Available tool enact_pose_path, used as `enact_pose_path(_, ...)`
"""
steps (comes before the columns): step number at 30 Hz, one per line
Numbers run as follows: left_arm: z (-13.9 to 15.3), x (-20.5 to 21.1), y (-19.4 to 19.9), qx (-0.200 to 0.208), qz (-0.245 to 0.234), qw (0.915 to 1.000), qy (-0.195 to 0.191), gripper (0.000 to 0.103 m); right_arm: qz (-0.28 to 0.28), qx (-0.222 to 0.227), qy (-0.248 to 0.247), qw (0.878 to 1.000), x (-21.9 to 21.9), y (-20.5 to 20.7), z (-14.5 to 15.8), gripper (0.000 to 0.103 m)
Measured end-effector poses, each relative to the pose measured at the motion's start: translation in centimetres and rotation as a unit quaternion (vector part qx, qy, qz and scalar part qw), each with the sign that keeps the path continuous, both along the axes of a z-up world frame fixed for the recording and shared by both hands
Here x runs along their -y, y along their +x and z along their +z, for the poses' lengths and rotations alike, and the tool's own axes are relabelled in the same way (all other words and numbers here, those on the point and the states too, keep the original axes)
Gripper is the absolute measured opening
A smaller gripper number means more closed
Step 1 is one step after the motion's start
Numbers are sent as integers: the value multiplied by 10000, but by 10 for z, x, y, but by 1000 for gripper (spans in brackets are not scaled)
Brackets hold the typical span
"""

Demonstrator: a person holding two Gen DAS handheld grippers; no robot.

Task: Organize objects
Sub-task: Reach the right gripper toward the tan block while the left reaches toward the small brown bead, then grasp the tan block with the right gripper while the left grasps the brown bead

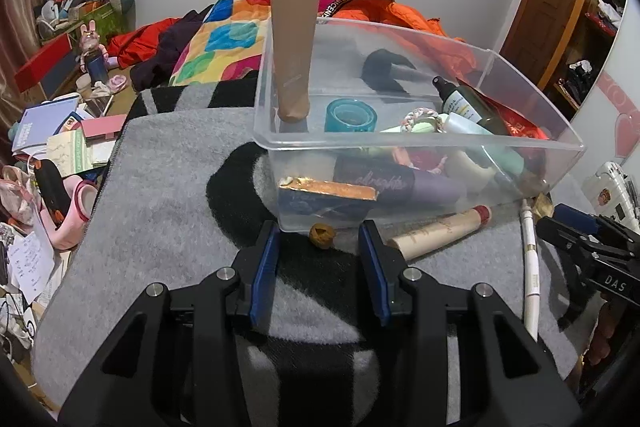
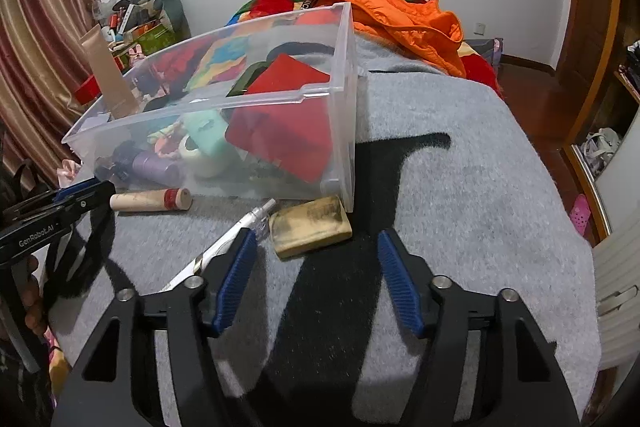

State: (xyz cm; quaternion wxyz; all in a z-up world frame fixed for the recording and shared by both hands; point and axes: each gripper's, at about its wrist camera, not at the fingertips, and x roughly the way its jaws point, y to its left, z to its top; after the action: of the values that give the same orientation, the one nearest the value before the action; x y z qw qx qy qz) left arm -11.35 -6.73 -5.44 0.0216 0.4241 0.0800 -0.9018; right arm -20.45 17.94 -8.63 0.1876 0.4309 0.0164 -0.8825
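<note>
Left wrist view first: the left gripper point(image 1: 319, 259) hovers low over the grey blanket point(image 1: 160, 167) with its blue-padded jaws spread and nothing between them — just ahead lies a small brown nut-like lump point(image 1: 321, 235), right at the near wall of the clear plastic bin point(image 1: 420, 143). Beside that wall rests a beige tube with a red band point(image 1: 440, 229), and to its right a slim white pen-like stick point(image 1: 531, 267) lies on the blanket. Inside the bin a tall tan tube point(image 1: 294, 23) stands upright in the near left corner, with a teal tape roll point(image 1: 351, 115), a dark green spray bottle point(image 1: 468, 103) and a purple tube point(image 1: 404, 185) among the jumble. From the right wrist view, the right gripper point(image 2: 316, 255) also has its jaws wide apart and empty, close to the blanket; a worn yellowish block point(image 2: 310, 226) sits just ahead, near the bin's corner, with the white stick touching the left finger's side. A red pouch point(image 2: 284, 131) leans inside the bin, and an orange jacket point(image 2: 408, 19) lies heaped behind.
</note>
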Motion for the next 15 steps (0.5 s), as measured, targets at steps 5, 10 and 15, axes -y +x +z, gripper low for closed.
enact_pose_path(5, -1, 1, -3, -1, 7, 10000, 15, 39, -22, -57, -31, 10000, 0, 0, 1, 42)
enact_pose_path(10, -5, 6, -2, -18, 64, 9999, 140, 32, 43, -178, 84, 9998, 5, 5, 2, 38)
enact_pose_path(15, -7, 10, 3, -64, 117, 9999, 98, 13, 83, -185, 21, 9998, 2, 9, 3, 38)
